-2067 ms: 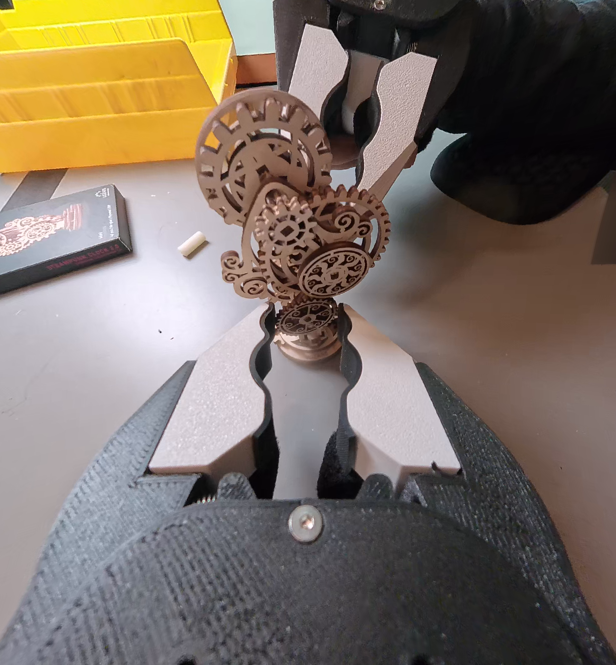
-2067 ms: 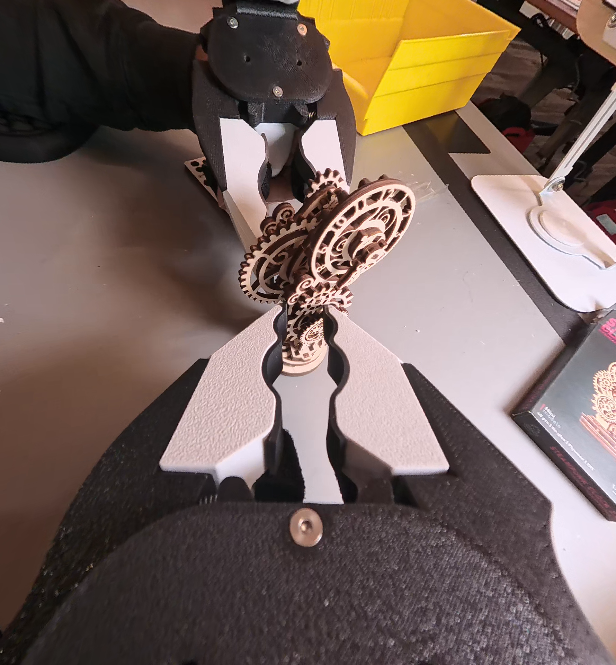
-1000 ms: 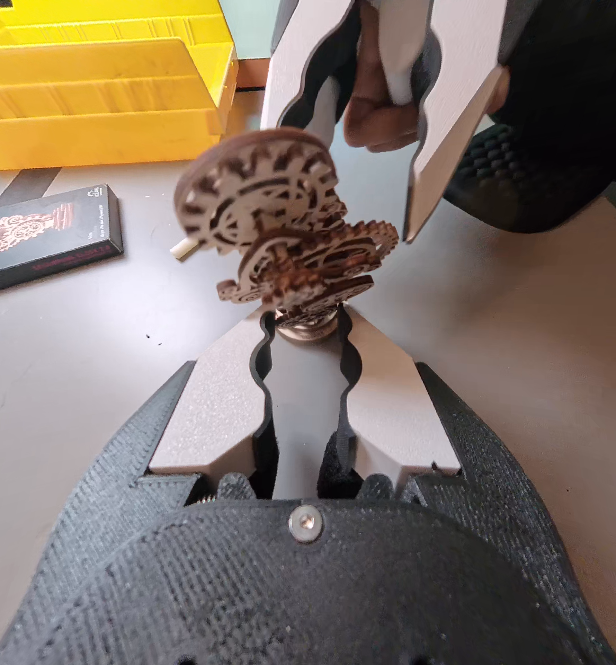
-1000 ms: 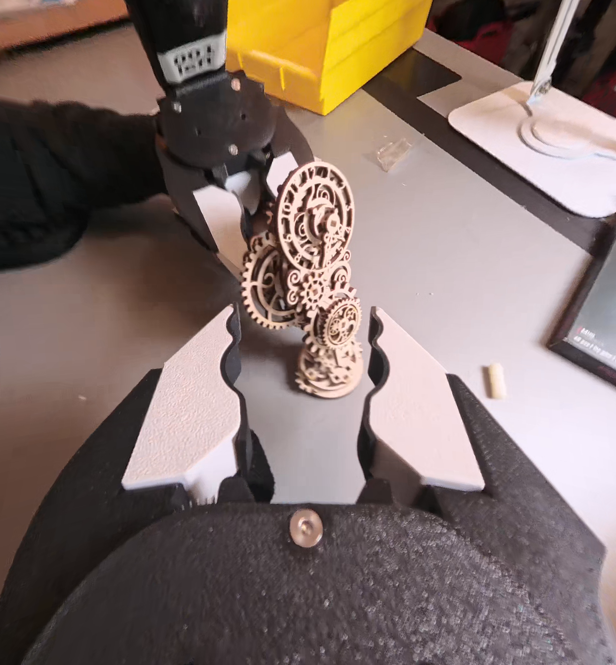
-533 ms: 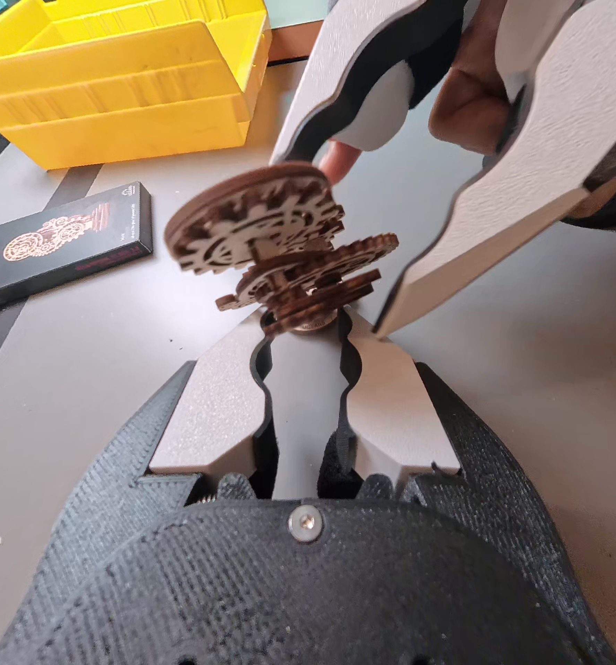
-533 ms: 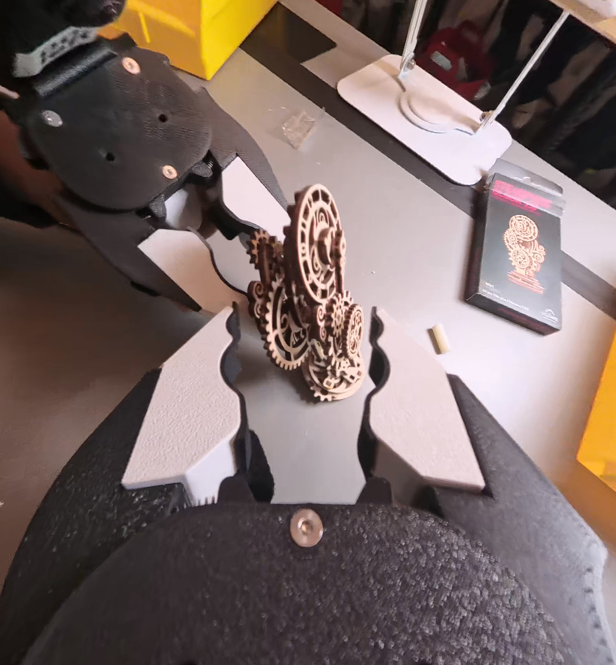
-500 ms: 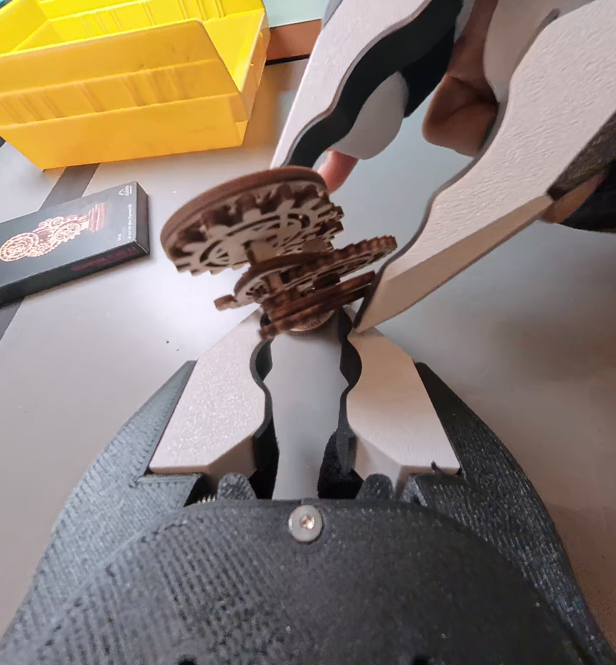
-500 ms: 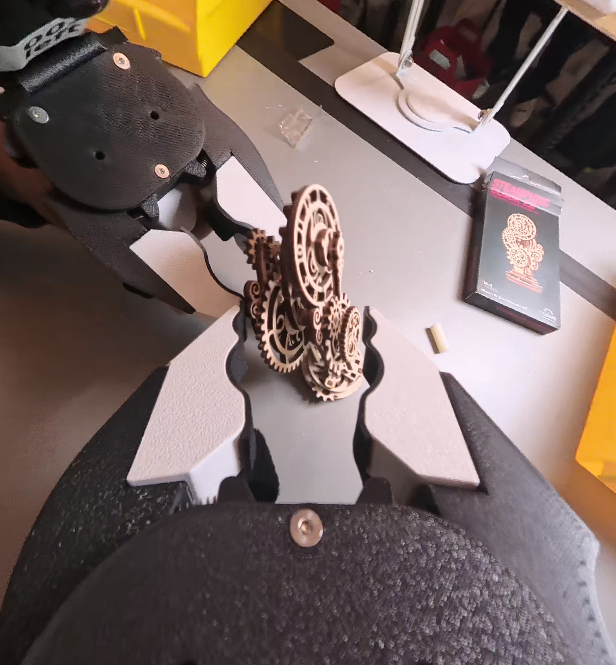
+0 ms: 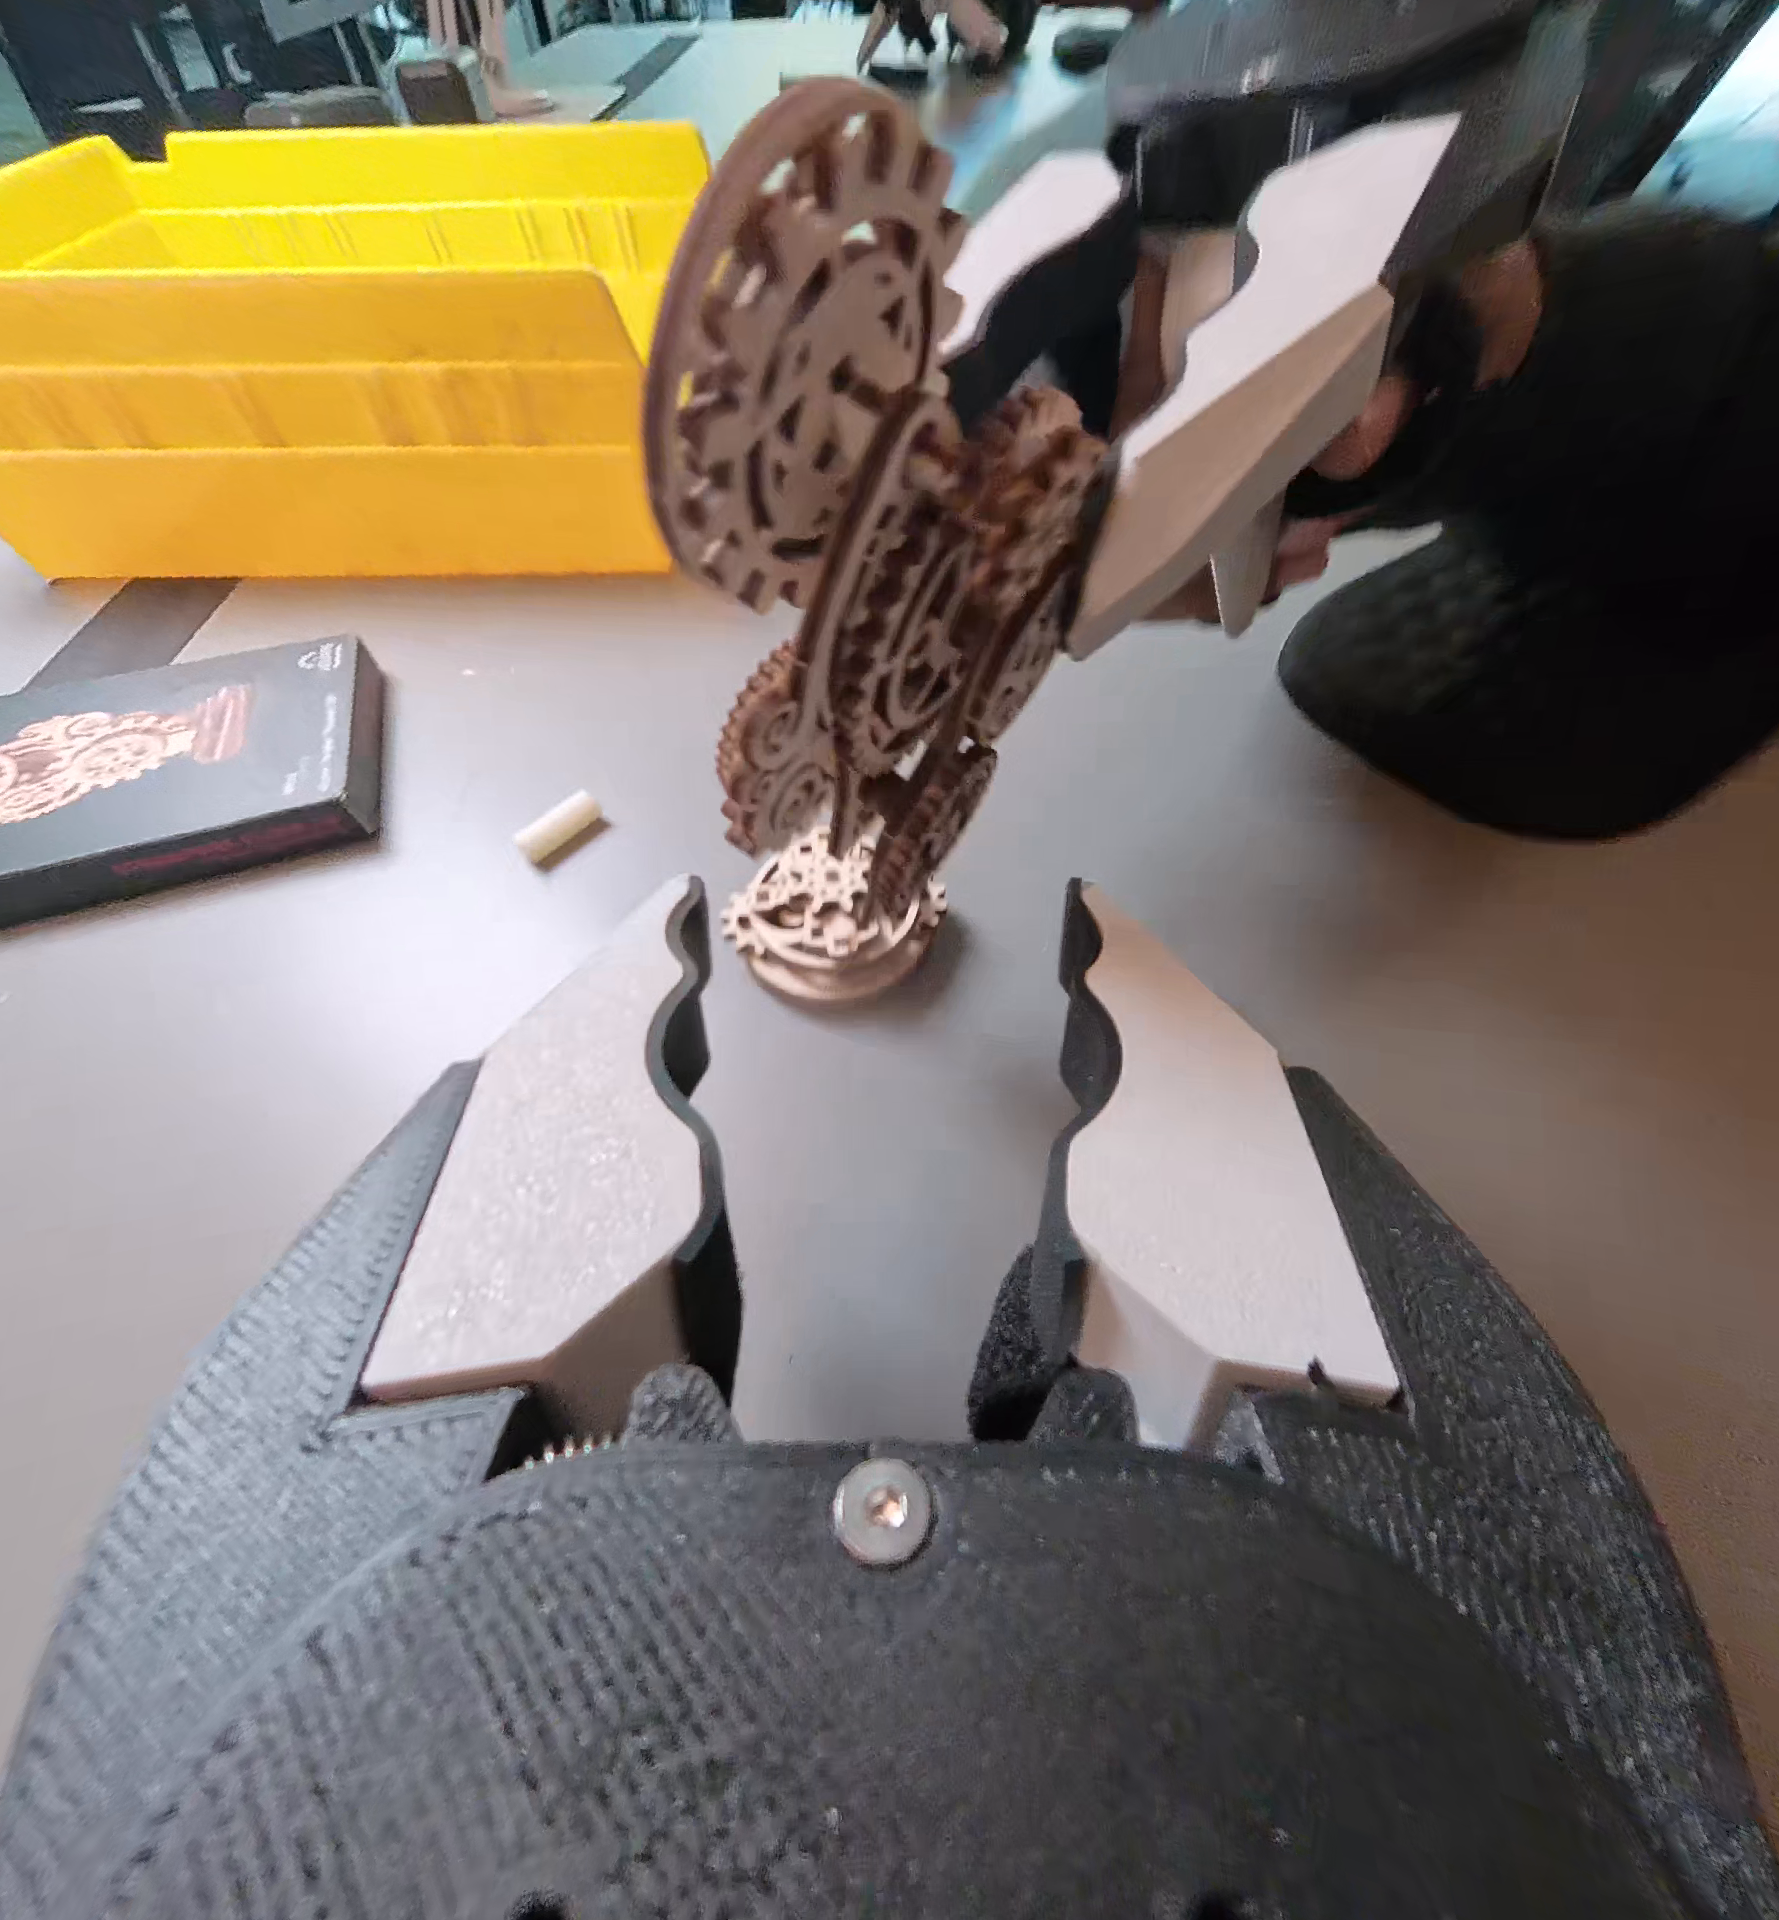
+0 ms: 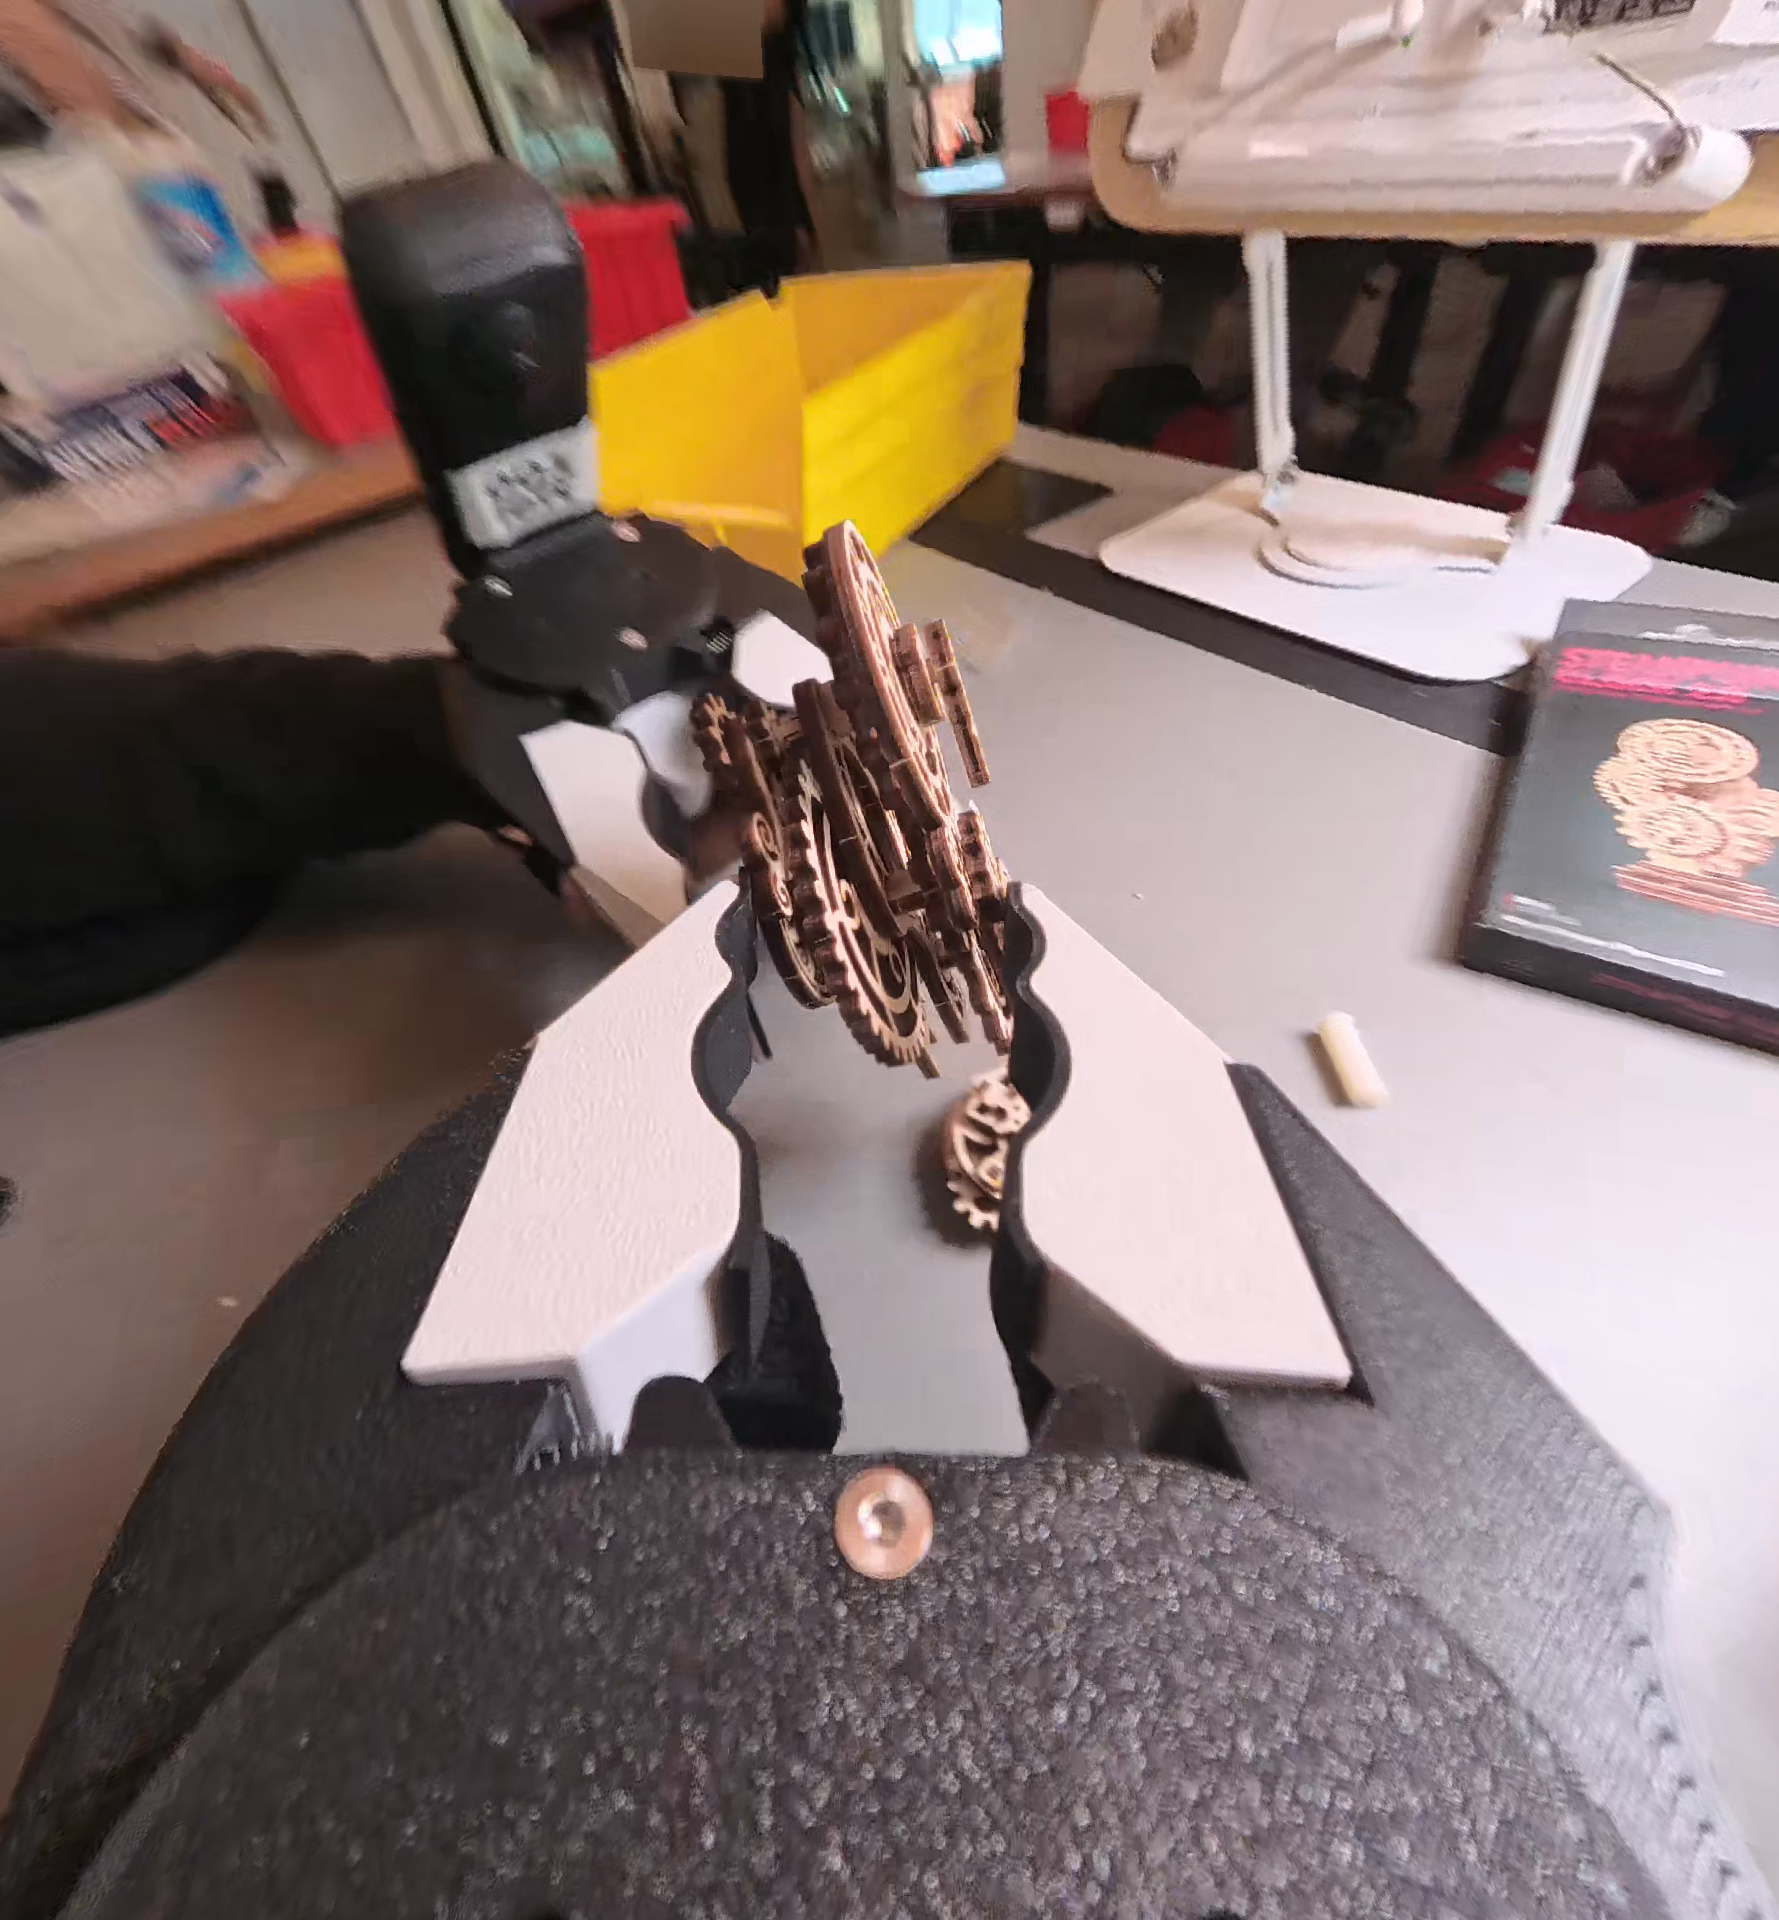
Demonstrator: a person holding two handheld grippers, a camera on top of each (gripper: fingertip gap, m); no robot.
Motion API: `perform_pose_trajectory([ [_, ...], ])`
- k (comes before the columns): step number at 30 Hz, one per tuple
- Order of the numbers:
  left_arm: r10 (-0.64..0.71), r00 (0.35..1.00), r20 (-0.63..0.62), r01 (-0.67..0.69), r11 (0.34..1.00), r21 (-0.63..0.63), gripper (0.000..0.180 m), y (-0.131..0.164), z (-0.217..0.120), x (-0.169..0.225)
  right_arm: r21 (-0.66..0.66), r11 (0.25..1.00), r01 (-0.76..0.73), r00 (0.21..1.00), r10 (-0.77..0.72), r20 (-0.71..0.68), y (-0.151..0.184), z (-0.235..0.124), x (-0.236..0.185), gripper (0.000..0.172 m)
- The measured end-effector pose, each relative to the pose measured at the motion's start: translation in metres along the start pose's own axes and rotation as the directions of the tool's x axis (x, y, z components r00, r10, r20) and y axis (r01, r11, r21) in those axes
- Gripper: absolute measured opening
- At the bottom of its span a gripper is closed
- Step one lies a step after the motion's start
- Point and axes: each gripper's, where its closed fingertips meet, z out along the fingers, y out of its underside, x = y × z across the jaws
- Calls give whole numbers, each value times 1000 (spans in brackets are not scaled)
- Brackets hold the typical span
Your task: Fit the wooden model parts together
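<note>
The wooden gear model (image 9: pixel 864 468) stands on its round base (image 9: pixel 833 935) on the grey table (image 9: pixel 241 1039), leaning a little. My left gripper (image 9: pixel 882 888) is open wide. Its fingertips sit on either side of the base, just short of it, and do not touch it. My right gripper (image 10: pixel 880 904) is shut on the model's stack of gears (image 10: pixel 864 831), with a pad against each face. The base (image 10: pixel 978 1143) shows below the right gripper's fingers. In the left wrist view a right gripper finger (image 9: pixel 1228 436) reaches the gears from the upper right.
A yellow bin (image 9: pixel 293 395) stands at the back of the table. A black box (image 9: pixel 137 769) and a small white peg (image 9: pixel 561 826) lie left of the model. A white lamp base (image 10: pixel 1384 582) stands beyond. A person's black sleeve (image 9: pixel 1591 623) is behind the right gripper. The grippers' ends are close to 5 cm from one another. About 11 cm separates my left fingertips from the small white peg (image 9: pixel 561 826). Look for it in the right wrist view (image 10: pixel 1336 1055) too.
My left gripper opened and let go of the model's base. My right gripper closed on the gear stack. The model swung from lying tilted back to nearly upright on the table.
</note>
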Motion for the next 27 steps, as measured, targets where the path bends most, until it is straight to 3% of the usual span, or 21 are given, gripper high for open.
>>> perform_pose_trajectory([
  [3, -26, 993, -117, 35, 996, 81, 70, -16, 6, 13, 96, 991, -94, 990, 83, 118, -7, -4, -9, 46],
  [6, -14, 990, -143, 27, 995, 92, 45, -16, 5, 16, 118, 990, -77, 980, 53, 194, -9, -10, -20, 46],
  [11, -41, 978, -206, 64, 993, 104, 44, -16, 0, 23, 114, 993, -12, 978, -12, 209, -6, -10, -27, 46],
  [15, -73, 957, -279, 108, 988, 114, 44, -18, -6, 30, 54, 993, 106, 978, -113, 174, 4, -4, -29, 66],
  [22, -67, 958, -280, 96, 991, 90, 43, -13, -3, 33, -44, 988, 149, 979, -141, 144, 17, 3, -29, 50],
  [27, -66, 973, -222, 86, 993, 84, 71, -15, -6, 20, -41, 995, 93, 992, -89, 86, 9, -9, -8, 49],
])
